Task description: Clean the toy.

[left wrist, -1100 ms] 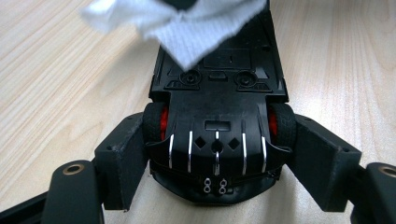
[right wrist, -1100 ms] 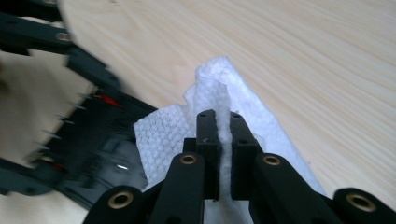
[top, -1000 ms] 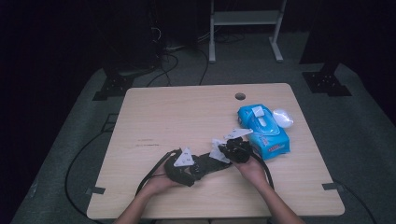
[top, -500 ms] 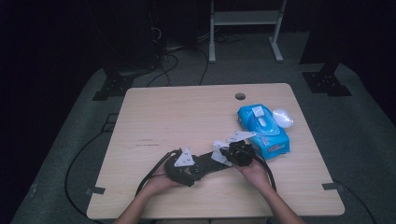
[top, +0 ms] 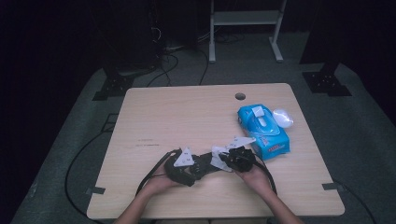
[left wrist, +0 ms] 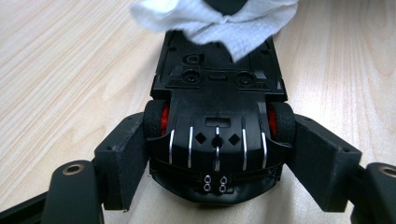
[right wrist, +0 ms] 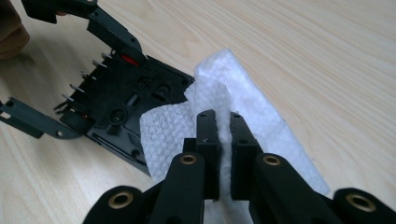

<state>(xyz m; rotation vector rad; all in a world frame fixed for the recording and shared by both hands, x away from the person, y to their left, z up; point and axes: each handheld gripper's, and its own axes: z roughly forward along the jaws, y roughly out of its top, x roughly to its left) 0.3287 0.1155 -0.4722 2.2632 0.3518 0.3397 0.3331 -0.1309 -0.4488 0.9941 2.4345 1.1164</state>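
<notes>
Between the left tongs (left wrist: 215,154), clamped at its rear wheels, the upturned toy car (left wrist: 217,121) runs lengthwise toward the right tongs (right wrist: 219,140), which pinch a wipe (right wrist: 243,107) over its far end.

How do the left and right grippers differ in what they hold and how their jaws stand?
The left gripper clamps a black toy car, underside up, jaws wide apart at its rear wheels; the right gripper pinches a white wipe, jaws almost together. The car is rigid, the wipe soft and crumpled, lying on the car. Both grippers sit low over the wooden table.
</notes>
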